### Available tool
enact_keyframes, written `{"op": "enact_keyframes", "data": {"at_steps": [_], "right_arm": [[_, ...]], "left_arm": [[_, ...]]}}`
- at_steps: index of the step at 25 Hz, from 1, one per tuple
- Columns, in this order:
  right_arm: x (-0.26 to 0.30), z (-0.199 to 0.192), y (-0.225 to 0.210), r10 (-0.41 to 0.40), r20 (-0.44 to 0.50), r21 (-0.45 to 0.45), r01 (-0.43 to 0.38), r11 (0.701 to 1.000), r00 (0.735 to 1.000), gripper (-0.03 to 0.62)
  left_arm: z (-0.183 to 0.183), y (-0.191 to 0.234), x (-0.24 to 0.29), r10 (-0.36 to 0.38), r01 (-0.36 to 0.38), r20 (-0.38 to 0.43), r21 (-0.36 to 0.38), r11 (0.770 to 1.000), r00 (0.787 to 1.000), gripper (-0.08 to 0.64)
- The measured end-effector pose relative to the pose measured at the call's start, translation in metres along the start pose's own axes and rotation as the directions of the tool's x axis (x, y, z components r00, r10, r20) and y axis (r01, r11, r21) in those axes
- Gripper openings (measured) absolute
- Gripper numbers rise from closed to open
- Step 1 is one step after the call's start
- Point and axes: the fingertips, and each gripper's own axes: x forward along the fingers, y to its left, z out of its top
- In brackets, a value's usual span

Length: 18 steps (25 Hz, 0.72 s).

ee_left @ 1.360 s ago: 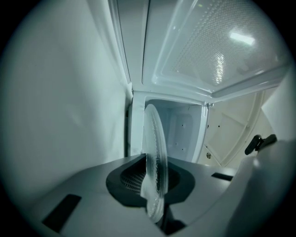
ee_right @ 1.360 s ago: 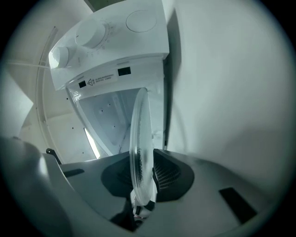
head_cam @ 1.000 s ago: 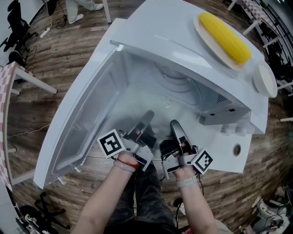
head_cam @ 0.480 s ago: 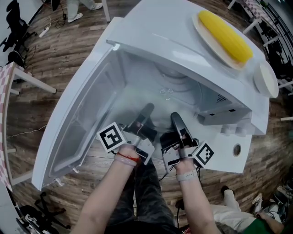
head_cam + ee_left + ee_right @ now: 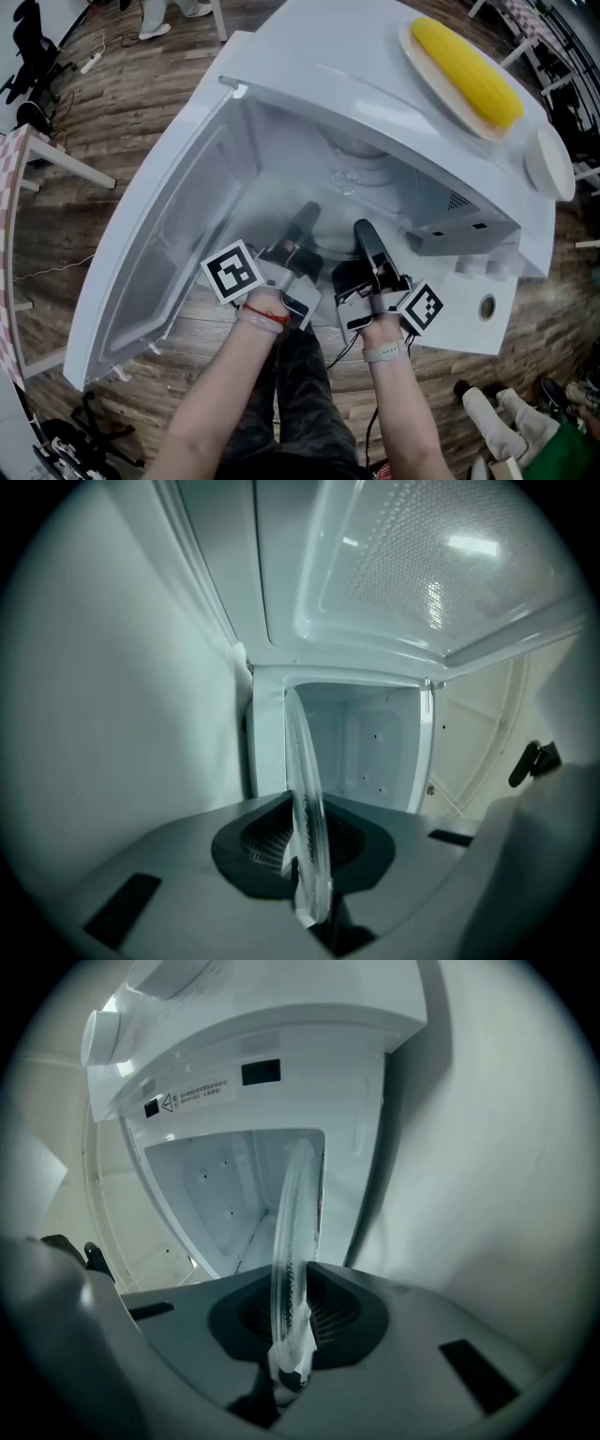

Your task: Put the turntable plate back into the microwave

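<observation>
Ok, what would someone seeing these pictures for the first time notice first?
Probably the bright yellow corn cob on a dish on top of the white microwave. Next, the wide-open door at the left, and the left gripper and right gripper side by side at the cavity mouth, each clamped on the rim of the clear glass turntable plate.

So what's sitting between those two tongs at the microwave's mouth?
The clear glass turntable plate: left tongs and right tongs each pinch its rim, seen edge-on in both gripper views.
</observation>
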Motion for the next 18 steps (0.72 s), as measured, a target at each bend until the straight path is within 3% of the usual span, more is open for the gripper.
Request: {"op": "enact_keyframes", "data": {"at_steps": [18], "right_arm": [[0.0087, 0.0109, -0.0008, 0.003, -0.002, -0.004, -0.003, 1.0, 1.0, 0.045]], "left_arm": [[-0.0084, -0.0021, -0.0092, -0.008, 0.008, -0.01, -0.023, 1.0, 1.0, 0.032]]}}
